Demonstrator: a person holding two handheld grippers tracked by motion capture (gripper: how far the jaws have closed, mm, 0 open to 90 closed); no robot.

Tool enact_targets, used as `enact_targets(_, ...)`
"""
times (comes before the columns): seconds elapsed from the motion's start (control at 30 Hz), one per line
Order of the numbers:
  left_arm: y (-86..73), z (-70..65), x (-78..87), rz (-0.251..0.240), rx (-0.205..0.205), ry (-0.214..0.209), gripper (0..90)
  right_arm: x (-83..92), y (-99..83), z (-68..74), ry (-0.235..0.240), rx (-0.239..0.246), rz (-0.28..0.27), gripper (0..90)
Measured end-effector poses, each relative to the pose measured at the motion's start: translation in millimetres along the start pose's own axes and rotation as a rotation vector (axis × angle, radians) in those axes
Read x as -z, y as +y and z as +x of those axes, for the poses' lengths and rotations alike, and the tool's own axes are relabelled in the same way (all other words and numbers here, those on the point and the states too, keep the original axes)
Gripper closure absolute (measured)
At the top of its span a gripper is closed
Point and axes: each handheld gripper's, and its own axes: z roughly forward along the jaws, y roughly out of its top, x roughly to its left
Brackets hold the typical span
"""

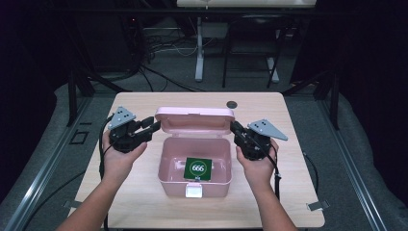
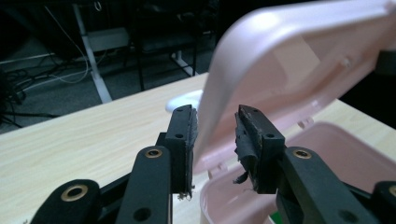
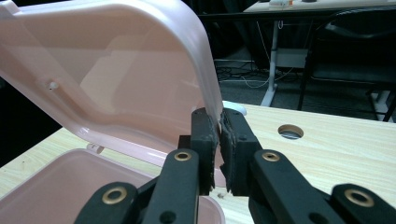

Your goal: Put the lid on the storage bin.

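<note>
A pink plastic box (image 1: 194, 168) is sitting near the middle of the wooden bench (image 1: 144, 202), with its hinged lid (image 1: 195, 120) standing raised behind the open tub. Inside the tub, a green card (image 1: 197, 168) with a white circle and the number 666 is lying flat on the bottom. A white latch (image 1: 194, 191) is showing on the front wall of the box.

The right hand-held gripper (image 1: 235, 129) is pinching the right edge of the lid. In the right gripper view its jaws are standing narrow, with the thin pink rim (image 3: 215, 114) caught between the pads (image 3: 205, 140).

The left hand-held gripper (image 1: 155, 126) is sitting at the left end of the lid. In the left gripper view its jaws are standing partly apart, with the lid's edge (image 2: 205, 135) running between them. The left pad (image 2: 184, 144) is lying just beside or against the rim, though which cannot be told, and a clear gap is showing before the right pad (image 2: 247, 144), whose lining is looking torn and frayed. No firm grip is showing there.

A small round hole (image 1: 232, 104) is sitting in the bench behind the lid. Beyond the bench, cables (image 1: 159, 45) are lying on the dark floor by a white table leg (image 1: 199, 48).
</note>
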Motion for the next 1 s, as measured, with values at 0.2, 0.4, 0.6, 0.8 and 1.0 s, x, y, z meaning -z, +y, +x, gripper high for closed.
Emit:
enact_targets(0.2, 6.8, -1.4, -2.2, -0.015, -0.002, 0.007, 73.3, 0.2, -0.3, -0.9, 0.005, -0.001, -0.001, 83.7)
enact_targets(0.4, 9.1, -4.4, -4.0, -0.017, -0.013, 0.018, 81.3, 0.6, -0.5, -0.8, 0.008, 0.001, 0.0, 83.7)
enact_targets(0.6, 9.2, -7.2, -3.3, -0.012, -0.04, 0.041, 83.0, 0.8, -0.4, -1.9, 0.016, -0.008, 0.003, 83.2)
enact_targets(0.8, 9.1, -7.9, -3.0, -0.011, -0.035, 0.041, 83.0, 4.4, 2.3, -3.4, 0.029, -0.032, 0.02, 83.6)
enact_targets(1.0, 8.9, -7.5, -2.7, -0.011, -0.025, 0.033, 82.9, 9.5, 4.9, -6.6, 0.042, -0.038, 0.023, 81.8)
